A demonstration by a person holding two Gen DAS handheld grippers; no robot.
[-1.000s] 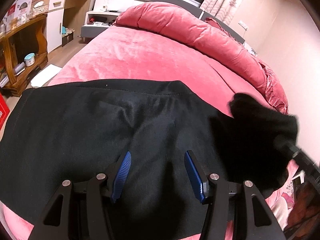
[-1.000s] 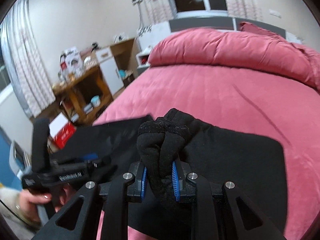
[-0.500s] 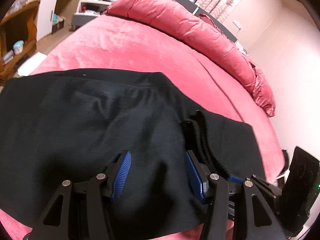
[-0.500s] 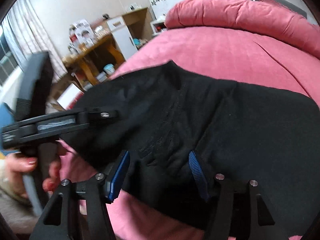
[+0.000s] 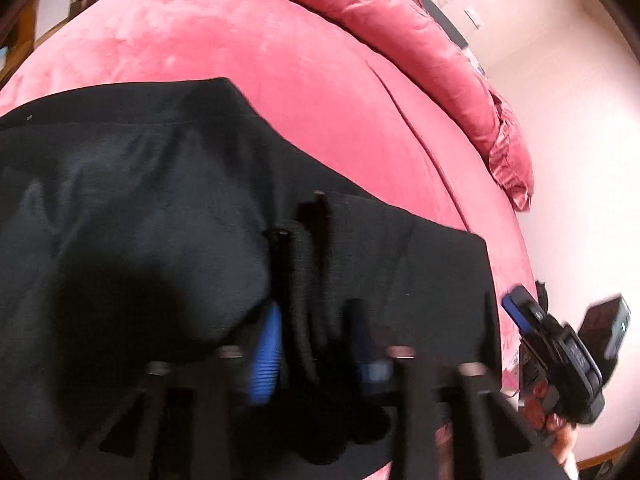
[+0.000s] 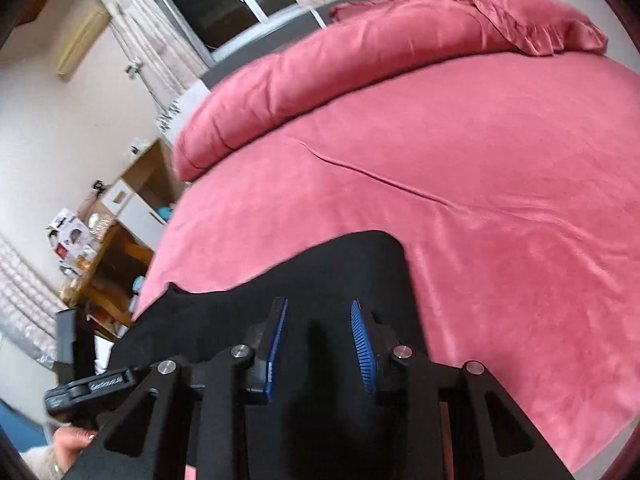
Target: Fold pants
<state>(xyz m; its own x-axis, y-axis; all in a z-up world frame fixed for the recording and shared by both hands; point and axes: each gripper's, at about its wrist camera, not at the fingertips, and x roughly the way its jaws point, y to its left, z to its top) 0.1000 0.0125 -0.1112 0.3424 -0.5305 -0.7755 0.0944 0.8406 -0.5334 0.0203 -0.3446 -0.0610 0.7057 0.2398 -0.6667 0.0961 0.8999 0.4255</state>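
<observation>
Pants (image 5: 160, 240): black, lying flat on the pink bed (image 5: 280, 80) near its front edge, with the cuff end now laid back over the body as a stacked ridge. A second ago the right gripper (image 6: 320, 332) carried that bunch; it has let go, jaws apart over flat cloth. Left gripper (image 5: 316, 344) has dropped low, its jaws straddling the ridge; blur hides whether they are pinching it. Judgement: first fold laid, regrasp for next fold likely.
</observation>
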